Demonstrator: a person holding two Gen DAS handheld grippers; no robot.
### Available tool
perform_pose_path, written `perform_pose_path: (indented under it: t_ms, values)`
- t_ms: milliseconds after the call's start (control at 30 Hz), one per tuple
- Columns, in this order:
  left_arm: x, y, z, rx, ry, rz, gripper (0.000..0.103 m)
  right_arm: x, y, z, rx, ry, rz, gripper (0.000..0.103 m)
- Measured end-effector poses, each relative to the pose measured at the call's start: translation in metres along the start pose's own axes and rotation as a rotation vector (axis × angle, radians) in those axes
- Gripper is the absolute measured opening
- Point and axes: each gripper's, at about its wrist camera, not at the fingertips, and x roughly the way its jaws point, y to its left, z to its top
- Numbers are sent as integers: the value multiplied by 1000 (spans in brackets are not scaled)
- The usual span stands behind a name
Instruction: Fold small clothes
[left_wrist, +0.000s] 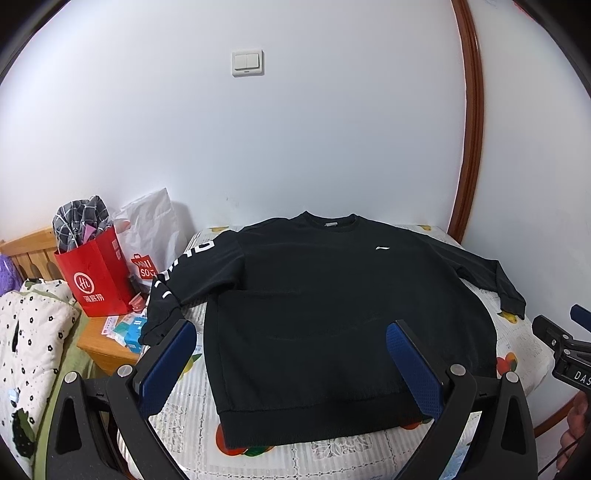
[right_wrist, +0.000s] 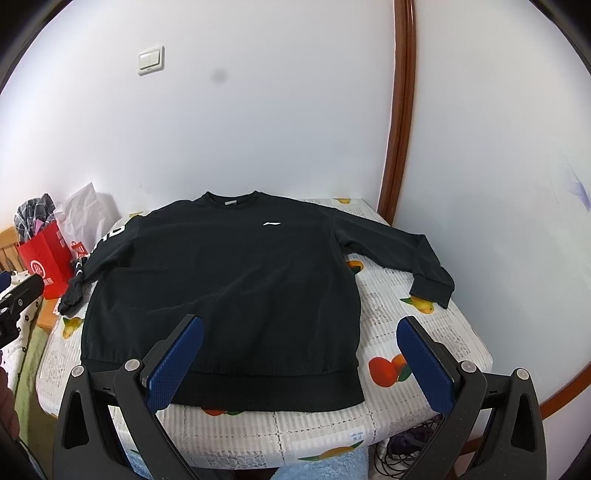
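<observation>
Sweatshirt (left_wrist: 332, 314) lay flat, face up, on fruit-print bed cover (right_wrist: 424, 332); sleeves out, one cuff seemingly hanging off edge; left claw (left_wrist: 291, 365) spread above hem; right claw (right_wrist: 300, 360) spread, empty.

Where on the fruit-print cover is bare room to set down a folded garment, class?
Bare cover lies right of the sweatshirt, between its hem and right sleeve, and along the near edge. The left side is crowded: the other sleeve hangs beside the red bag.
</observation>
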Motion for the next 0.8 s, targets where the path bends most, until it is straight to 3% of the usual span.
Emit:
perform_pose_path:
  t_ms: [333,800]
  values:
    - [50,23,4,-10,57,17,103,34,2,6,15,4,11,103]
    - [185,128,-25,-103,252,200,99,138,43,3,-46,126,49,102]
